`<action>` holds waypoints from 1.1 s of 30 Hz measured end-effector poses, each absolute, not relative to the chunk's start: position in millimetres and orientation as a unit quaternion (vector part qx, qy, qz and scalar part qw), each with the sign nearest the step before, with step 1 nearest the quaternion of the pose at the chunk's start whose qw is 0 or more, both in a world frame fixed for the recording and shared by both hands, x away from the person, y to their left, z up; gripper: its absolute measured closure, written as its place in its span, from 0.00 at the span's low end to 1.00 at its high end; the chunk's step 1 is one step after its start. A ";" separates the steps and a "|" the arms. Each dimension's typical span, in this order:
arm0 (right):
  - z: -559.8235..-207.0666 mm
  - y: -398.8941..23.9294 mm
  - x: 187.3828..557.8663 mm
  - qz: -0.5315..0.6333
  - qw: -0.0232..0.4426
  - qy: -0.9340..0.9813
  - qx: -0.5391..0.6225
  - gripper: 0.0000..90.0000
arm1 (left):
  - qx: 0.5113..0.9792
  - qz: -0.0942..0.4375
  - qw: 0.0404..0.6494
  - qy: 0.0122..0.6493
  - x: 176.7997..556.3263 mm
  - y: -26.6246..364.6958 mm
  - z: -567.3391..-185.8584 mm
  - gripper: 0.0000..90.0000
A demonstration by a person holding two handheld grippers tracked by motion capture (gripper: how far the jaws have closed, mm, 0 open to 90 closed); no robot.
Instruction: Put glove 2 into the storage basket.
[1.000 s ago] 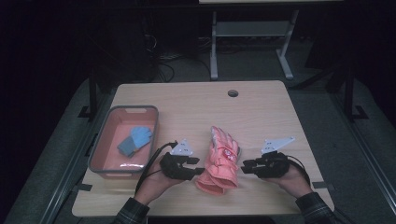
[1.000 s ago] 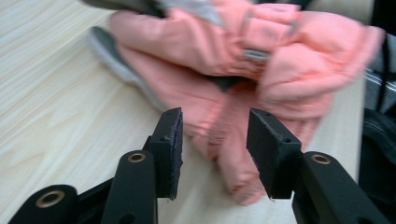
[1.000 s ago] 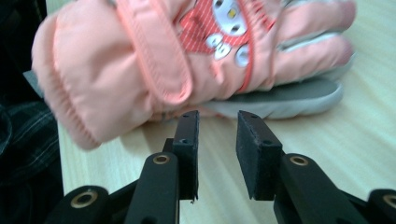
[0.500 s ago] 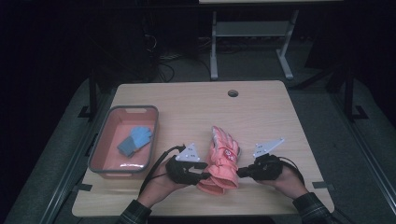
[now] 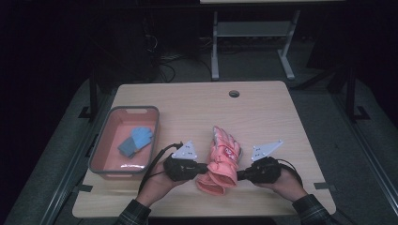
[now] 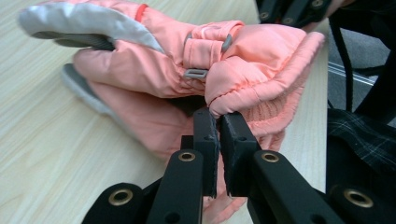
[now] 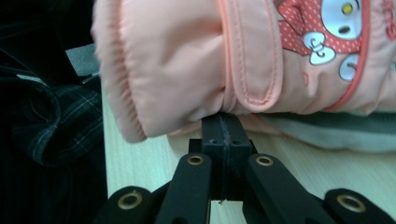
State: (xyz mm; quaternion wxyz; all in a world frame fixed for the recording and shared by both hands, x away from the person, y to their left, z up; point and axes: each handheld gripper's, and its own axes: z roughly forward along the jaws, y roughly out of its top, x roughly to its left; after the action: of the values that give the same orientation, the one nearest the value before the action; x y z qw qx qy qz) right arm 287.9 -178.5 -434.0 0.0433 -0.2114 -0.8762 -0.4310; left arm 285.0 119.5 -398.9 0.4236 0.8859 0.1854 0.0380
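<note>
A pink padded glove (image 5: 223,157) lies on the wooden table (image 5: 187,108), cuff toward the front edge, with a second pink glove under it (image 6: 140,116). My left gripper (image 5: 202,167) reaches in from the left. Its jaws have just been closing and now pinch the cuff's gathered hem (image 6: 219,116). My right gripper (image 5: 239,175) comes in from the right. Its jaws are pressed together on the cuff's lower edge (image 7: 223,119), below the glove's strap and cartoon patch (image 7: 327,28).
A pink-grey bin (image 5: 123,109) stands at the table's left and holds a blue glove (image 5: 136,140). There is a cable hole (image 5: 233,93) near the far edge. Cables trail from both grippers toward the front edge, where plaid sleeves (image 5: 133,213) come in.
Both grippers have edged inward against the glove's cuff from either side and closed on it. The glove itself has hardly shifted.
</note>
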 end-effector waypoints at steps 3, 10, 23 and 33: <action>-431.1 -172.7 287.0 -0.435 0.042 -0.876 -0.204 1.00 | 0.885 0.043 0.421 0.196 287.8 127.4 -398.8 0.95; -434.1 -165.7 288.6 -0.429 0.046 -0.880 -0.199 1.00 | 0.887 0.030 0.412 0.209 290.1 133.0 -407.6 0.83; -405.4 -183.6 316.3 -0.459 -0.016 -0.856 -0.238 1.00 | 0.860 0.035 0.446 0.245 299.5 148.7 -383.9 0.39; -395.1 -162.2 346.7 -0.472 -0.039 -0.845 -0.248 1.00 | 0.855 0.038 0.445 0.265 320.7 138.2 -379.9 0.29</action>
State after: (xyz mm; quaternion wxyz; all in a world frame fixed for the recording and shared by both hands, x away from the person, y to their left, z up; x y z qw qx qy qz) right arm 346.7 -162.2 -395.1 -0.0392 -0.2485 -0.8451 -0.4716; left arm 320.7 138.2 -379.9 0.4448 0.8548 0.2647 0.0378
